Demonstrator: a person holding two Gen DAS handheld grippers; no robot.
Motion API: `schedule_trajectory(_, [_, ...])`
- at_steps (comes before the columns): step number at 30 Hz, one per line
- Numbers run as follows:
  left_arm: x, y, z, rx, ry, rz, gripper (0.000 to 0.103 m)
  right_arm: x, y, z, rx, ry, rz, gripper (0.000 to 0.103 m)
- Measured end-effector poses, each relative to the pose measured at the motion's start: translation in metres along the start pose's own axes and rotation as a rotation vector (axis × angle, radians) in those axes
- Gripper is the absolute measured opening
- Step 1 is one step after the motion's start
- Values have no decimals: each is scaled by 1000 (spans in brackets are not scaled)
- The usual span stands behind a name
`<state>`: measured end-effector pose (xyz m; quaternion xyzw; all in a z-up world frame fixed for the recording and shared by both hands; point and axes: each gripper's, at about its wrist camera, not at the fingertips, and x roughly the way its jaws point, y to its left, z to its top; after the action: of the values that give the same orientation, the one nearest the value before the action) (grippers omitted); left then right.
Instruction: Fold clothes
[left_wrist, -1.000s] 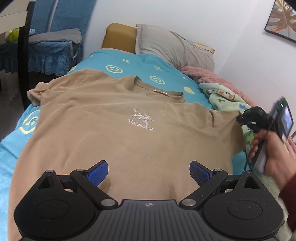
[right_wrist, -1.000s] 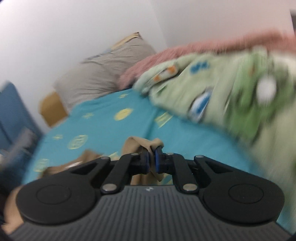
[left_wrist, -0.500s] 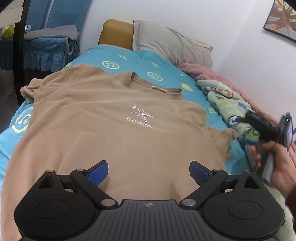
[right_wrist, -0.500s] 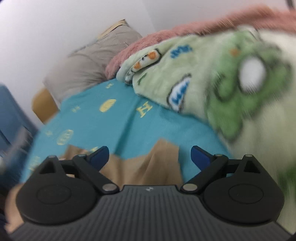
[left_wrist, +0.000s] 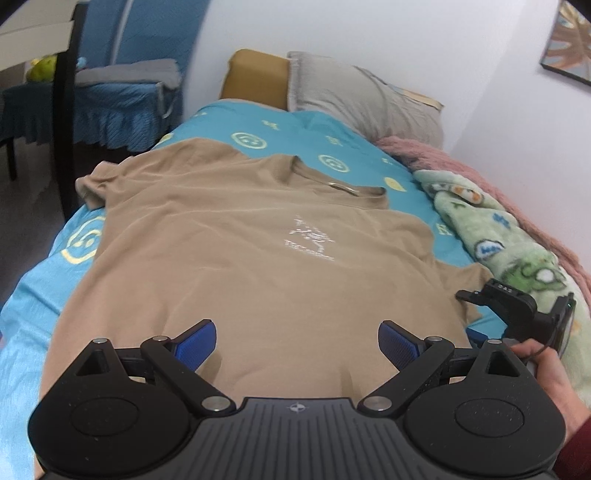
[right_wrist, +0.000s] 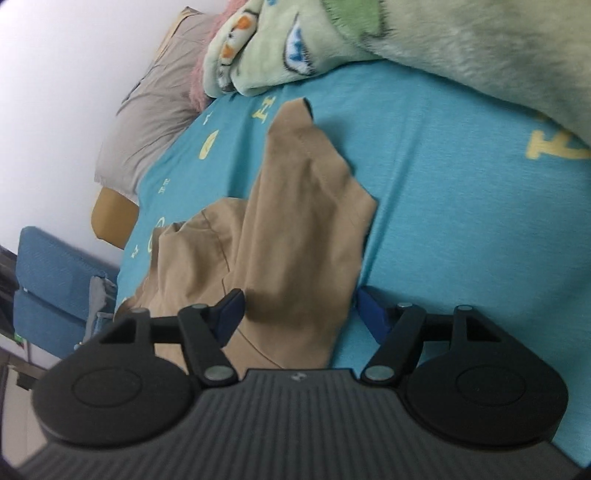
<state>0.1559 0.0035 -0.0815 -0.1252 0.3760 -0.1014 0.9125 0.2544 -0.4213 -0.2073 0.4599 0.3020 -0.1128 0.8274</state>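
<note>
You are hovering both tools, left tool (left_wrist: 296, 341) and right tool (right_wrist: 300, 311), spread wide and gripping nothing, over the tan T-shirt (left_wrist: 236, 251) lying flat, front up, across the bed (left_wrist: 29, 295), its sleeve (right_wrist: 314, 206) beside the right edge awaiting a pinch.

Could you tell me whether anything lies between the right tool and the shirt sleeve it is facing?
Nothing visible does. The right tool is open with the tan sleeve directly ahead, lying on the blue sheet; the green blanket lies farther off.
</note>
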Motion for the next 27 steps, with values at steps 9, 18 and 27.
schedule_trajectory(9, [15,-2,1,26,30,-3,96,-15,5,4,-56,-176,-72,6])
schedule_trajectory(18, [15,-6,4,30,20,-20,96,-31,-2,12,-56,-185,-189,9])
schedule_trajectory(27, [-10,-11,9,55,-36,-26,96,-126,66,-17,-423,-13,-103,20])
